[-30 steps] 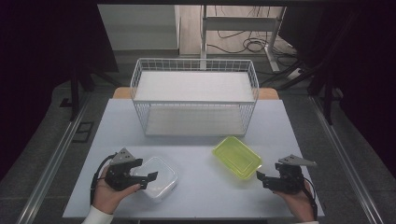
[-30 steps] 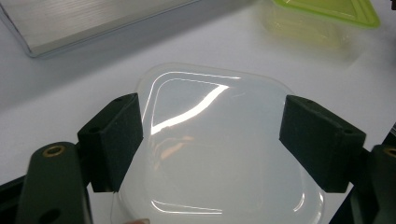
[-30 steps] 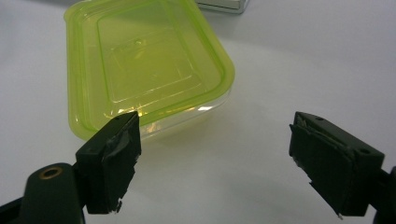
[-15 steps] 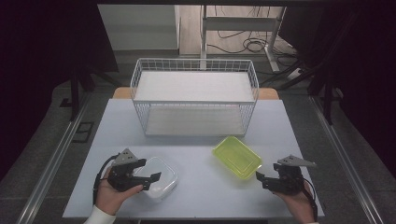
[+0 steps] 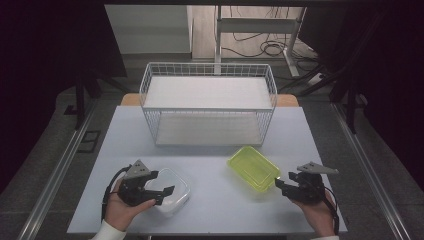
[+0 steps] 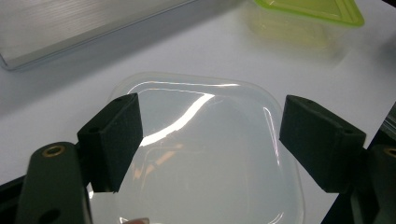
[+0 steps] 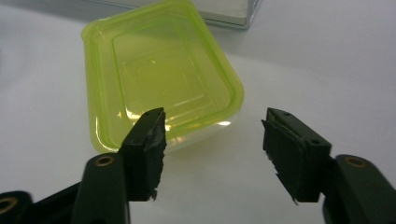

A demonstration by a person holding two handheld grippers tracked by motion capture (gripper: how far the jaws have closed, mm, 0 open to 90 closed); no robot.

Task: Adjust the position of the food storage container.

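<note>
1. Clear box (image 5: pixel 170 191), lower left: left gripper (image 5: pixel 159 192) hovers wide open, empty; lid may flex and slip.
2. Green box (image 5: pixel 253 168), centre right: right gripper (image 5: pixel 280 184), jaws just narrowing on nothing, may nudge it.

Left gripper (image 5: pixel 167 192) holds its jaws wide apart; right gripper (image 5: pixel 281 185) jaws, just closing, remain parted.

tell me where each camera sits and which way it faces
High view: above the person's side, looking forward and down on the white table and white wire basket; both hands show.
Left gripper view: on the left gripper, facing the clear plastic container.
Right gripper view: on the right gripper, facing the yellow-green plastic container.
All views share that yellow-green container.
</note>
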